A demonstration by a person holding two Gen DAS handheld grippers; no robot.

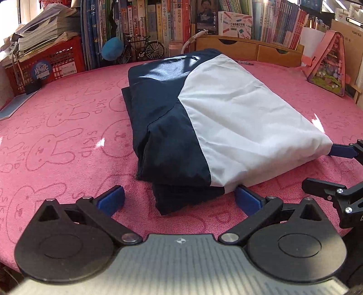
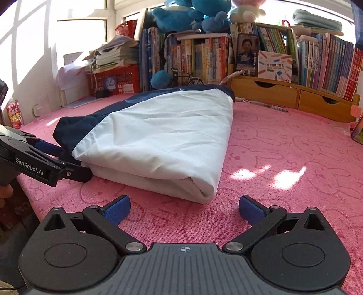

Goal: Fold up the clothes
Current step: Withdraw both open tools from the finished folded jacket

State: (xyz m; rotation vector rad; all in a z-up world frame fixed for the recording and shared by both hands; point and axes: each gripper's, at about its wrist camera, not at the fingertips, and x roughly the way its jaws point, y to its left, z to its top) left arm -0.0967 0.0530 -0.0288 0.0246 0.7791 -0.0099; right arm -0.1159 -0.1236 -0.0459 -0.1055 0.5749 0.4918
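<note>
A navy and white garment point(image 1: 204, 118) lies folded into a thick rectangle on the pink towel-covered table point(image 1: 68, 140). It also shows in the right wrist view point(image 2: 158, 140), white side near. My left gripper point(image 1: 179, 202) is open, its blue pads point(image 1: 111, 200) just in front of the garment's near navy edge, holding nothing. My right gripper point(image 2: 183, 210) is open and empty, just short of the garment's near white corner. The right gripper's fingers point(image 1: 342, 151) show at the far right of the left wrist view. The left gripper point(image 2: 59, 158) shows at the left of the right wrist view.
A row of books point(image 1: 158, 22) and a wooden drawer unit point(image 1: 249, 48) line the table's back. A red crate point(image 1: 50, 63) with papers stands back left. A pink bag point(image 1: 326, 65) stands back right. Blue plush toys point(image 2: 192, 15) sit on the books.
</note>
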